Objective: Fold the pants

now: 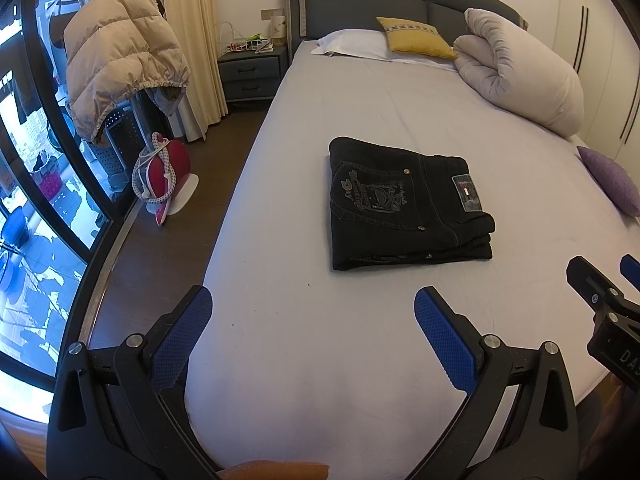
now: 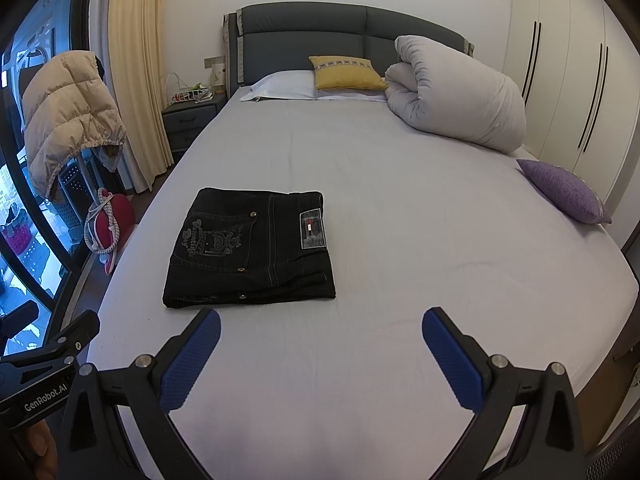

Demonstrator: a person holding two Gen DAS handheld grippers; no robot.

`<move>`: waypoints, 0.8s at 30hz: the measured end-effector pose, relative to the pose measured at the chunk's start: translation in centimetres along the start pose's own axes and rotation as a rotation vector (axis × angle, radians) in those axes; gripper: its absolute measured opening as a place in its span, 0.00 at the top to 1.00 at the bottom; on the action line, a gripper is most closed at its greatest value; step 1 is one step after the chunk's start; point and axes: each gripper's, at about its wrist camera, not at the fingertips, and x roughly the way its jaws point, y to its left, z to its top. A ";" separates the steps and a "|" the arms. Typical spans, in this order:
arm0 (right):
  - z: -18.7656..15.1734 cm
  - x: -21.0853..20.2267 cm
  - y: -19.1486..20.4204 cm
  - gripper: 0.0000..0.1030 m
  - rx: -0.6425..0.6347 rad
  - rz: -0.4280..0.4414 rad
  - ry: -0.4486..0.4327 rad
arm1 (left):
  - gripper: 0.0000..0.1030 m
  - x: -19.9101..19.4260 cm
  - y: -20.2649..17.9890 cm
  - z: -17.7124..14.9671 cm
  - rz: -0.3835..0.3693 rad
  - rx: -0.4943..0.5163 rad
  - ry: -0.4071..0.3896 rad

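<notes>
Black jeans (image 1: 404, 204) lie folded into a compact stack on the pale grey bed sheet (image 1: 320, 340), back pocket embroidery and waist label facing up. They also show in the right wrist view (image 2: 250, 248), left of centre. My left gripper (image 1: 314, 304) is open and empty, held above the sheet short of the jeans' near edge. My right gripper (image 2: 322, 326) is open and empty, just short of the jeans and to their right. The right gripper's body shows at the right edge of the left wrist view (image 1: 612, 312).
A rolled grey duvet (image 2: 456, 96), a yellow cushion (image 2: 348, 74) and a white pillow (image 2: 284, 86) lie at the headboard end. A purple cushion (image 2: 564, 190) sits at the bed's right edge. Left of the bed are a nightstand (image 1: 252, 72), a beige jacket (image 1: 120, 60) and a red iron (image 1: 160, 176).
</notes>
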 end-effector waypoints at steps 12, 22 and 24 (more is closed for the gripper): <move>-0.2 0.0 -0.2 0.00 -0.001 0.002 0.003 | 0.00 0.4 -0.1 -0.1 -0.008 0.004 0.005; -0.7 0.0 -0.4 0.00 -0.003 0.002 0.009 | 0.00 0.8 -0.1 -0.1 -0.012 0.004 0.011; -0.6 0.1 -0.5 0.00 -0.004 0.003 0.010 | 0.00 0.9 -0.1 -0.1 -0.014 0.002 0.010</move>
